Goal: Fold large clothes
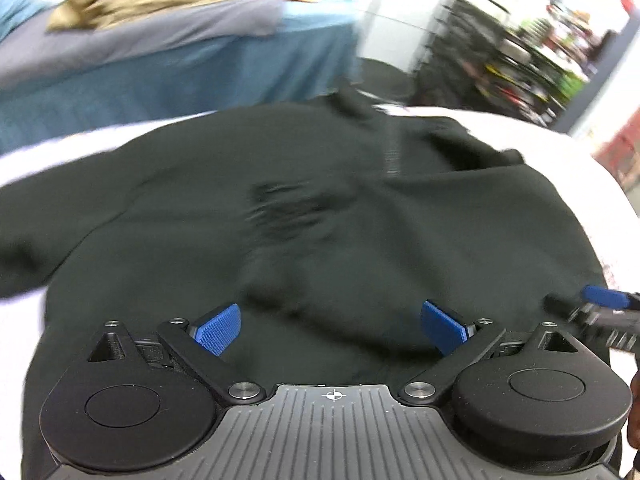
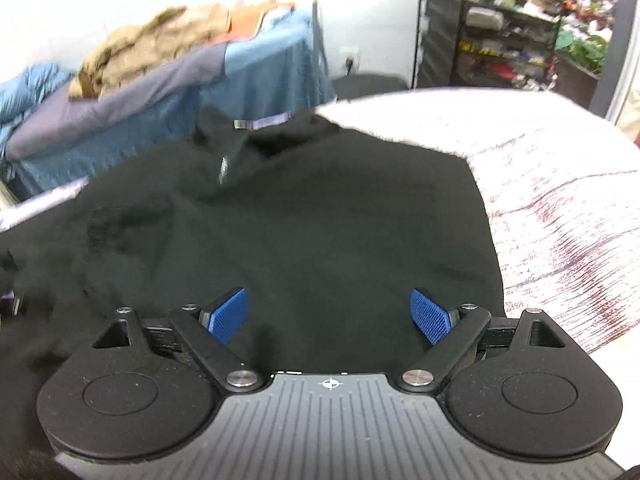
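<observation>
A large black zip-neck sweatshirt (image 1: pixel 320 208) lies spread on a white patterned table (image 1: pixel 580 168). It also fills the right wrist view (image 2: pixel 320 220), its collar and zipper (image 2: pixel 224 168) at the far side. My left gripper (image 1: pixel 332 326) is open and empty, just above the garment's near part. My right gripper (image 2: pixel 328 314) is open and empty over the near hem. The right gripper also shows at the right edge of the left wrist view (image 1: pixel 600 308). The left sleeve (image 1: pixel 24 240) stretches off to the left.
The table's bare patterned top (image 2: pixel 560 208) lies right of the garment. Behind stands a blue-covered table (image 2: pixel 248 80) with a tan garment (image 2: pixel 160 40) and a grey one. A black shelf unit (image 2: pixel 500 32) with clutter stands at the back right.
</observation>
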A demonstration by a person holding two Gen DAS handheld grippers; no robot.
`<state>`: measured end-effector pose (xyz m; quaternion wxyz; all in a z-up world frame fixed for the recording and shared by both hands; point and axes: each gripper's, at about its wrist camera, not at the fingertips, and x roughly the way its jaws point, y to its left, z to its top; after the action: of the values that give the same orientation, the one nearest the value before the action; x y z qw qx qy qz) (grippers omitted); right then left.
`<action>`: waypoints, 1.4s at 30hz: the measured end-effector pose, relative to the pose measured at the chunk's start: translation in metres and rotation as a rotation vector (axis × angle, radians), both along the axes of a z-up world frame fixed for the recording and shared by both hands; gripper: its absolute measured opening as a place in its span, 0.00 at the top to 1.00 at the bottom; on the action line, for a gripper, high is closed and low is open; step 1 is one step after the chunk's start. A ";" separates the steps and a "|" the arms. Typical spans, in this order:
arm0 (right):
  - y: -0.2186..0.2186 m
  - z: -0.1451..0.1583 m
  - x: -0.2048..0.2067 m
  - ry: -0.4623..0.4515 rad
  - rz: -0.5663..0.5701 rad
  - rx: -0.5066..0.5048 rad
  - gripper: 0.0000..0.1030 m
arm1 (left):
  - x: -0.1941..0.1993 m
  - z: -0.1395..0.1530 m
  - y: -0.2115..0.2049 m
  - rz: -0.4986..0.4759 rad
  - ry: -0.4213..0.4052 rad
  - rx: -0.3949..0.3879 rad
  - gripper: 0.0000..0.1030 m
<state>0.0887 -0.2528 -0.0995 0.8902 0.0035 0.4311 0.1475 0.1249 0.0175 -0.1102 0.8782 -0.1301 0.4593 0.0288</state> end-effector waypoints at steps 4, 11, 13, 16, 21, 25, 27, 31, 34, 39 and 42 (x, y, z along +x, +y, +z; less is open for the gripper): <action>0.002 -0.028 0.008 0.035 0.076 -0.069 0.13 | 0.049 -0.038 -0.024 -0.037 0.119 0.020 0.00; 0.010 -0.050 0.011 0.051 0.164 -0.160 0.13 | 0.065 -0.077 -0.041 -0.052 0.181 0.125 0.00; 0.003 -0.034 0.006 0.001 0.158 -0.121 0.12 | 0.064 -0.077 -0.042 -0.039 0.184 0.121 0.00; -0.035 -0.014 -0.007 -0.074 0.058 -0.030 0.09 | 0.064 -0.073 -0.040 -0.012 0.192 0.096 0.00; -0.137 -0.029 -0.014 0.131 -0.133 0.270 0.17 | 0.035 -0.056 -0.029 0.070 0.177 -0.028 0.00; -0.192 -0.049 -0.051 0.290 -0.057 0.316 0.28 | -0.014 -0.049 -0.022 0.063 0.169 -0.090 0.00; -0.206 -0.052 -0.077 0.331 0.016 0.292 0.31 | -0.035 -0.046 -0.015 0.058 0.177 -0.063 0.00; -0.213 -0.056 -0.120 0.389 0.063 0.322 0.32 | -0.089 -0.038 0.005 0.084 0.218 -0.057 0.00; -0.206 -0.052 -0.143 0.447 0.099 0.345 0.36 | -0.132 -0.023 0.031 0.070 0.202 -0.051 0.00; -0.192 -0.060 -0.191 0.546 0.198 0.261 0.36 | -0.210 -0.015 0.090 0.113 0.228 0.059 0.00; -0.185 -0.064 -0.207 0.535 0.203 0.228 0.35 | -0.262 -0.022 0.132 0.175 0.284 0.040 0.00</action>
<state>-0.1184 -0.4377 -0.1633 0.7194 0.0990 0.6291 0.2771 -0.1373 0.1493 -0.1322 0.8010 -0.1465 0.5652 0.1325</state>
